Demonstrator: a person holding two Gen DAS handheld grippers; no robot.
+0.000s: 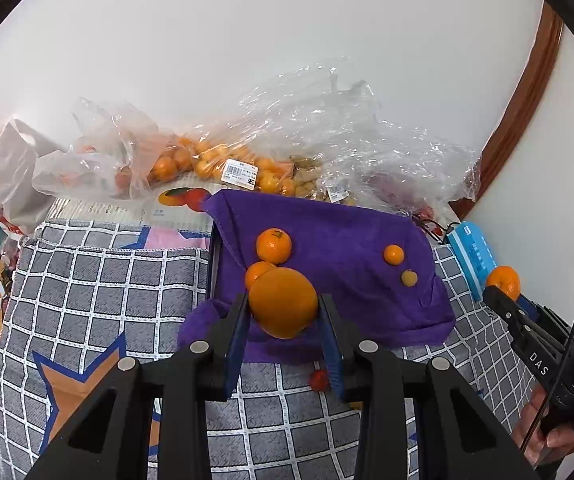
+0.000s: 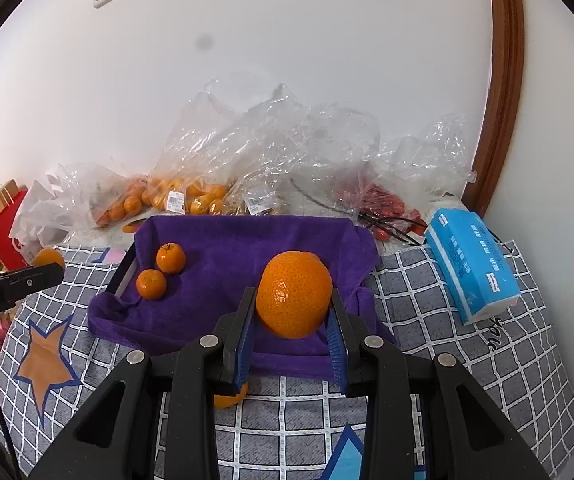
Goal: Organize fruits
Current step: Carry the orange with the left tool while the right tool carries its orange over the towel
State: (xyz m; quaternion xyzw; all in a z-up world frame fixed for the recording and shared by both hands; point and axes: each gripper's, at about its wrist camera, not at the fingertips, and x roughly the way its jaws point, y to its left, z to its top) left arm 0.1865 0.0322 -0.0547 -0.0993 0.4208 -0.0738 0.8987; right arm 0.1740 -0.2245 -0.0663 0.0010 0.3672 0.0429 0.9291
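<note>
Oranges (image 1: 283, 302) (image 2: 294, 294): one clamped in each gripper, left (image 1: 283, 316) and right (image 2: 293, 320), above the purple towel (image 1: 335, 240); four small fruits already there; bagged fruit (image 1: 207, 164) behind it remains.

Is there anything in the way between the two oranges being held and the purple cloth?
Nothing visible. The left gripper and right gripper each hold an orange above bare purple cloth; the small fruits lie farther off.
</note>
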